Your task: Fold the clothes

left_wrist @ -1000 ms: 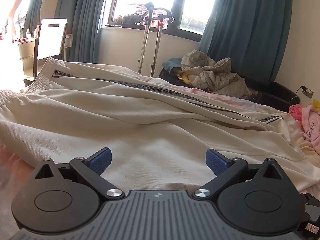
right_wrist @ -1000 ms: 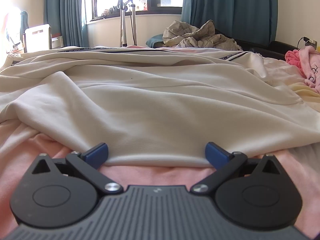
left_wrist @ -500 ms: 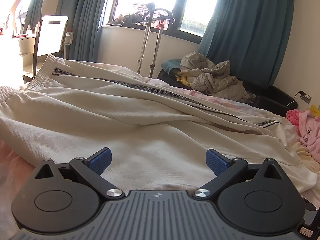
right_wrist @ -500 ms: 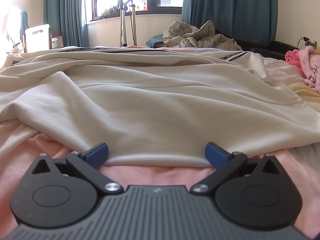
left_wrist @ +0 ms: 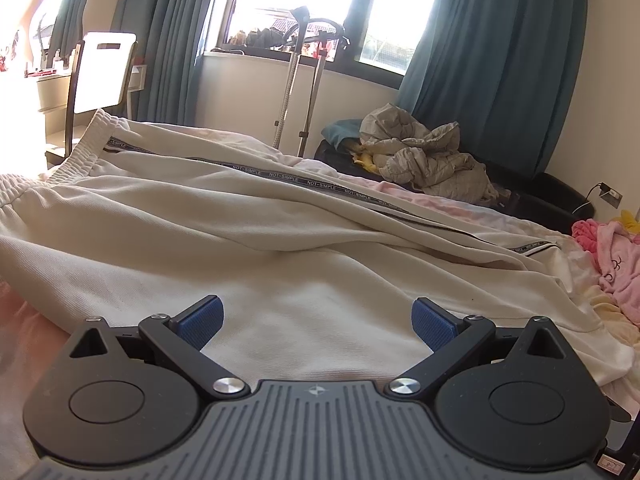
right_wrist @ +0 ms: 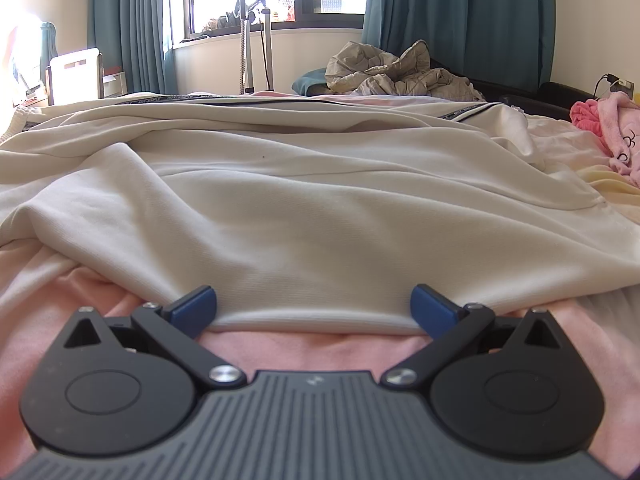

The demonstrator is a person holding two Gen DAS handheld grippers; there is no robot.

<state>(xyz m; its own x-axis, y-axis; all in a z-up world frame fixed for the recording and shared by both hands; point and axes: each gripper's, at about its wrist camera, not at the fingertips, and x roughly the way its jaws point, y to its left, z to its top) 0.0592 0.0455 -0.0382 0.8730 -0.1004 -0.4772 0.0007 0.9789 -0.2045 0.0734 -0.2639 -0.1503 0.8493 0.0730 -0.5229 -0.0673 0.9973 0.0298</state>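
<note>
Cream track trousers (left_wrist: pixel 248 240) with a dark lettered side stripe lie spread across a pink bed sheet (right_wrist: pixel 304 344). Their elastic waistband is at the left in the left wrist view. My left gripper (left_wrist: pixel 316 320) is open and empty, just above the cream fabric. My right gripper (right_wrist: pixel 314 304) is open, low on the sheet, with its blue fingertips (right_wrist: pixel 430 306) at the trousers' (right_wrist: pixel 320 208) near hem edge, which lies between the jaws.
A pink garment (left_wrist: pixel 616 252) lies at the right on the bed, also in the right wrist view (right_wrist: pixel 612 128). A crumpled grey jacket (left_wrist: pixel 420 156) sits on a dark sofa beyond the bed. A white chair (left_wrist: pixel 100 76), a metal stand (left_wrist: pixel 296 80) and teal curtains stand by the window.
My left gripper has risen and tilted slightly, so the trousers sit lower in its view. The right gripper has not moved. Both stay open.
</note>
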